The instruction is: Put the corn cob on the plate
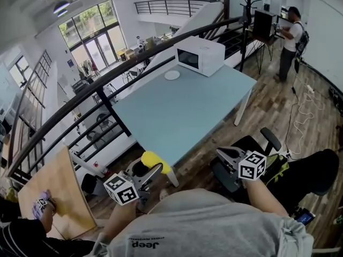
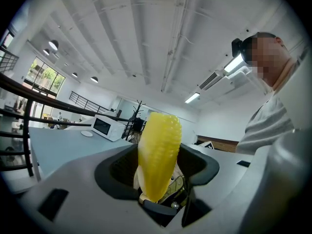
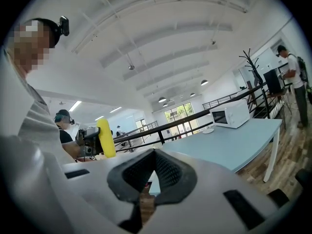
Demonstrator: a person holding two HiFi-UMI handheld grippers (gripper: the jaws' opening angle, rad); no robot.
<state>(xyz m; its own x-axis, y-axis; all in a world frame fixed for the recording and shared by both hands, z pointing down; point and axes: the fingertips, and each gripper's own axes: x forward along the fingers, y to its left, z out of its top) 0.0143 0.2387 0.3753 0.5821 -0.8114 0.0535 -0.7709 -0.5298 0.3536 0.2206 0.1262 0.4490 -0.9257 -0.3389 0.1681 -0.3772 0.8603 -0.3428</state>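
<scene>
The corn cob (image 2: 158, 152) stands upright between the jaws of the left gripper (image 2: 158, 172). The dark pads press on its lower part from either side, spread wide around it, and most of its length rises above them. The right gripper (image 3: 154, 165), off to the side of the left one, has its jaws drawn together at the tips with nothing between them.

The plate (image 1: 172, 75) lies well ahead of both sets of jaws at the far end of the pale blue counter (image 1: 182, 111), just beside a white microwave (image 1: 199, 55). The loaded jaws are only about at the counter's near corner, so I judge that nearly the whole carry is yet to be made.

The main risk is the grip. The cob is round and tapered and is held low, so a quick swing or a tilt of the jaws could make it pivot or slide out short of the plate. Because the microwave is so close to the plate, a wide approach could knock the cob against it. If let go upright or from high up, the cob could roll off the rim.

Only the left gripper view shows the pads pressing on the cob. The head view alone shows the full stretch of counter between jaws and plate. The right gripper view shows the cob from the side, standing straight up.
</scene>
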